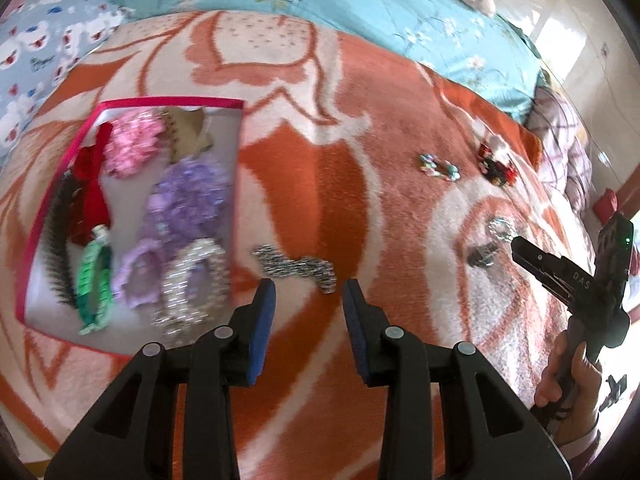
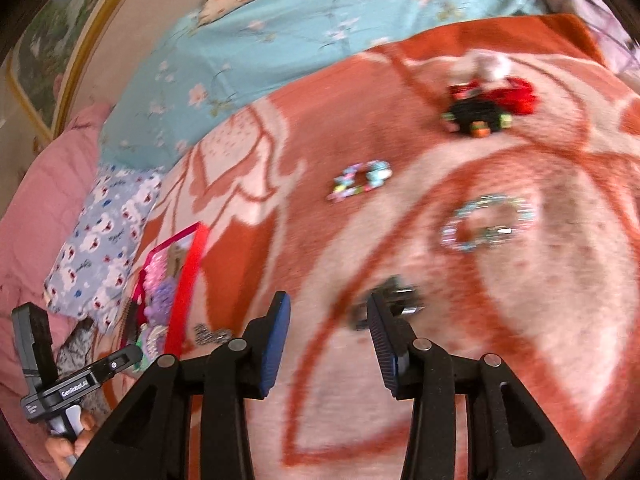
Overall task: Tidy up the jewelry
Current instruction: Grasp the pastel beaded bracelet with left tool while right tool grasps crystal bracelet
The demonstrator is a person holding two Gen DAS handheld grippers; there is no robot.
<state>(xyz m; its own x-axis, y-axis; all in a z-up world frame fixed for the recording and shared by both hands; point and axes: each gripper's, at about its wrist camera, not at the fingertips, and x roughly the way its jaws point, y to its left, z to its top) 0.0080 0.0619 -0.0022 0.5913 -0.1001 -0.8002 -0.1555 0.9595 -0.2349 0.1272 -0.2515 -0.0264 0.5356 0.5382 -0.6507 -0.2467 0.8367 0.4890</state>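
The bed point(image 1: 360, 128) carries everything, under an orange blanket point(image 1: 304, 184). The pink box point(image 1: 168, 101) at the left already holds many hair pieces, so it is probably the collecting place. The left claw point(image 1: 309, 292) is wide and empty, just before a silver clip point(image 1: 296, 266). The right claw point(image 2: 328, 320) is also wide and empty, near a dark clip point(image 2: 394, 294) (blurred). Only the right view shows the bead bracelet point(image 2: 486, 222) clearly.
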